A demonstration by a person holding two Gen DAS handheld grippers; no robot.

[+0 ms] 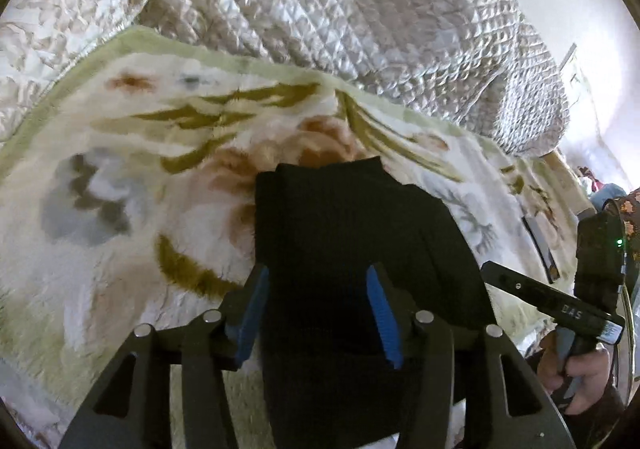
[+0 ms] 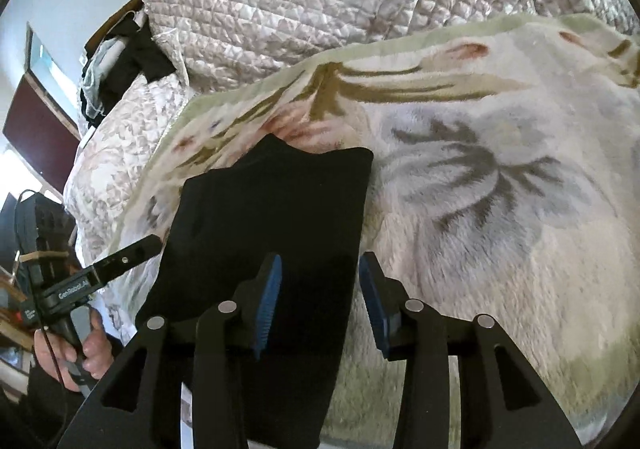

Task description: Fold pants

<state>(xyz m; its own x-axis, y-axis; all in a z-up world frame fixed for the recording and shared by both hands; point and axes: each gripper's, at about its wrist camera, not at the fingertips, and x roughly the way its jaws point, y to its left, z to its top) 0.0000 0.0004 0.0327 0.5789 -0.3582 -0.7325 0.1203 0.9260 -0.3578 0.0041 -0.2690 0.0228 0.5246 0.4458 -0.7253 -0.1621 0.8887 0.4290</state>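
The black pants (image 1: 344, 225) lie folded into a narrow stack on a fleecy floral blanket (image 1: 120, 177). My left gripper (image 1: 318, 281) is open, its blue pads either side of the stack's near end, above it. In the right wrist view the pants (image 2: 276, 205) lie at centre left. My right gripper (image 2: 320, 273) is open over the pants' right edge, one blue pad over the cloth, the other over the blanket (image 2: 500, 177). Each gripper also shows in the other's view: the right one (image 1: 520, 285) and the left one (image 2: 132, 253).
A quilted silvery bedspread (image 1: 360, 9) is heaped behind the blanket. A dark flat object (image 1: 540, 245) lies on the blanket's right side. Dark clothes (image 2: 120, 61) are piled at the bed's far left, by a dark red board (image 2: 36, 133).
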